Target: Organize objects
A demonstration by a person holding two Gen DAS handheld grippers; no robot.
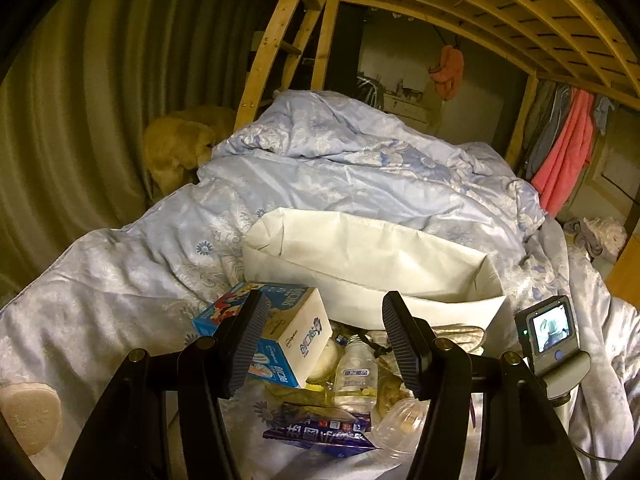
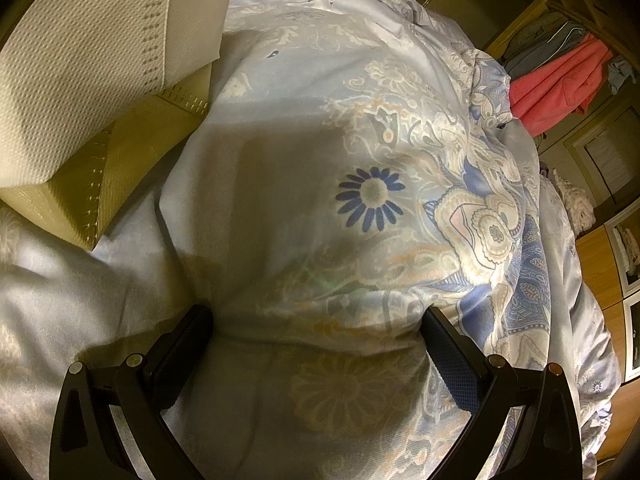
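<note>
My left tongs (image 1: 326, 338) hung spread and empty over the clutter just before the white bag (image 1: 372, 264): blue box (image 1: 264, 336) against its near rim, clear bottle (image 1: 356, 380) beside. My right tongs (image 2: 318, 350) were spread wide, pressing bare quilt (image 2: 304, 140) beside the bag's edge.

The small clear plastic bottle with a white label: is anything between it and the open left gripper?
Nothing visible blocks it. The small clear plastic bottle lies in the gap ahead of the left gripper, its jaws open. The blue-and-white carton sits just to its left, close to one finger.
</note>
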